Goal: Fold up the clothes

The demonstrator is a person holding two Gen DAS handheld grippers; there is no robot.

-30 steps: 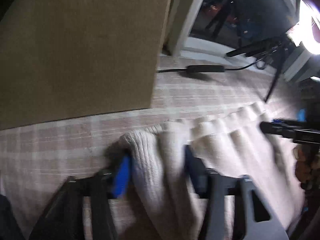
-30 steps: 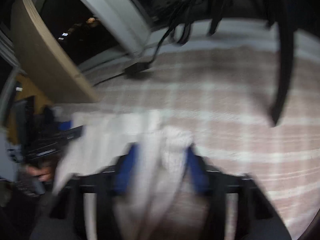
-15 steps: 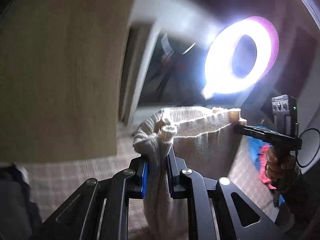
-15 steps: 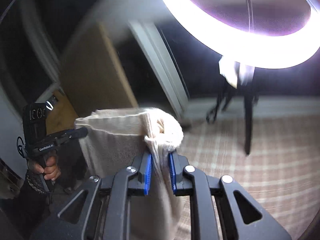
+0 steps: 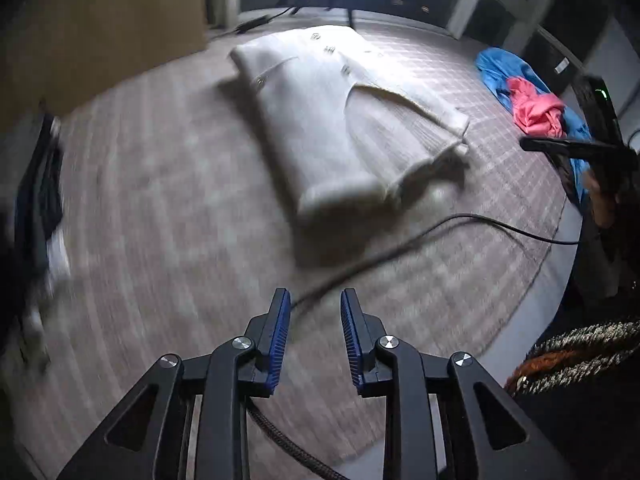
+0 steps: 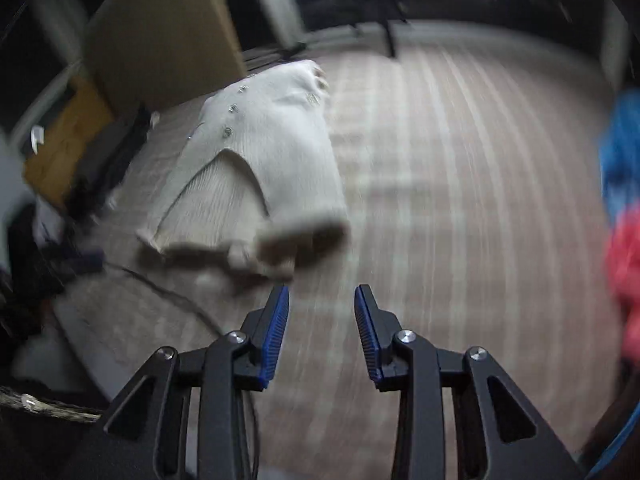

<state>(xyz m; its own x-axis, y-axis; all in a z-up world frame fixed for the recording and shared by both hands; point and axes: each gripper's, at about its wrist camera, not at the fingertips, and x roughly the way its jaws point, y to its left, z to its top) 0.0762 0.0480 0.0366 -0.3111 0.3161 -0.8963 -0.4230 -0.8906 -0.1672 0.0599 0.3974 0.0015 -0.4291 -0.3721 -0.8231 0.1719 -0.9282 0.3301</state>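
1 cream cardigan (image 5: 332, 120) mid-frame, 1 blue garment (image 5: 504, 70) and 1 pink garment (image 5: 536, 110) at right, 1 black cable (image 5: 472, 220) lower right, 2 grippers: left gripper (image 5: 312, 320), right gripper (image 6: 322, 316).

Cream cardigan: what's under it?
The cream cardigan lies folded on the checked rug; rug shows all around it. A black cable runs just past its near edge. Whether anything lies beneath the fabric cannot be seen.

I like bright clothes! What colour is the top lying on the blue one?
Pink top, clearest in the left wrist view.
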